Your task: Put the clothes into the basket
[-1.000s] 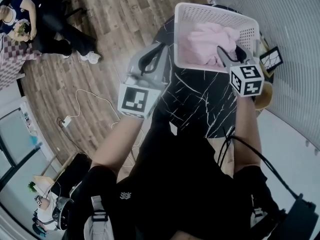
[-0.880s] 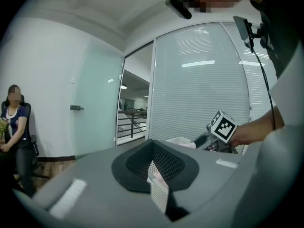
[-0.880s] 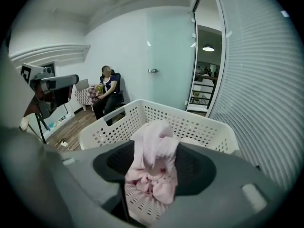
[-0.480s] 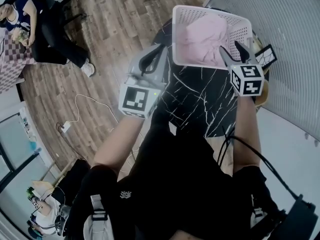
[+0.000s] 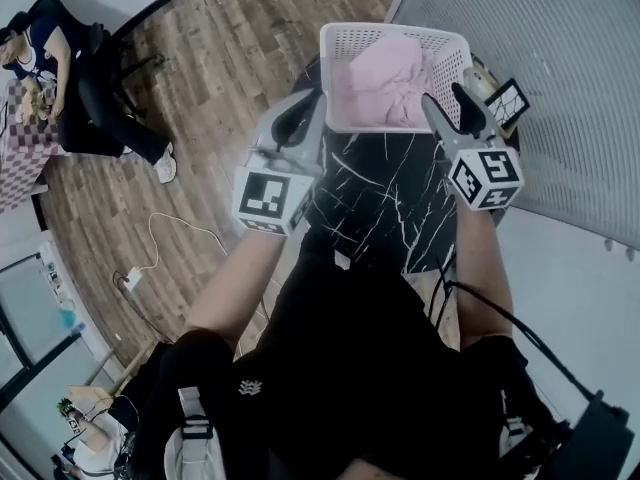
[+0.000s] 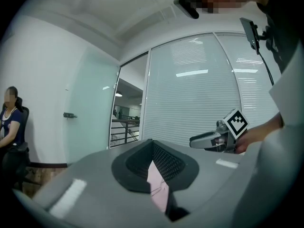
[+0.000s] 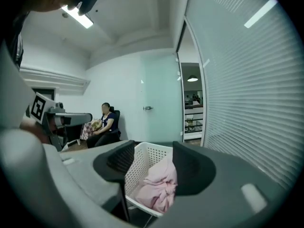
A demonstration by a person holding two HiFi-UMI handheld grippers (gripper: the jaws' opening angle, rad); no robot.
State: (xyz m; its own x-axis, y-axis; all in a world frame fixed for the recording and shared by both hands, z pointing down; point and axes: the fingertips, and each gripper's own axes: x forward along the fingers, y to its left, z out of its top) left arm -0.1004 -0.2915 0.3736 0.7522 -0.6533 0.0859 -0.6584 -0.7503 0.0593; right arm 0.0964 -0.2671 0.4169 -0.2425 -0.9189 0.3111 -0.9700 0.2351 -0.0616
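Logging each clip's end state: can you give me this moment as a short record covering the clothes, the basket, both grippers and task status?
clothes: one pink bundle, lying inside the basket
basket: white, perforated walls, standing on the black marbled table
left gripper: claw closed to a thin slit, gripping nothing, beside the basket's left edge in the head view
right gripper: claw open, empty, pointing at the basket
other clothes on the table: none visible
task status: appears done

Lighting: even, bright indoor. Glare from ceiling strip lamp (image 7: 78, 17) at 11 o'clock, right gripper view. Fisheye bending, black vignette corners throughout.
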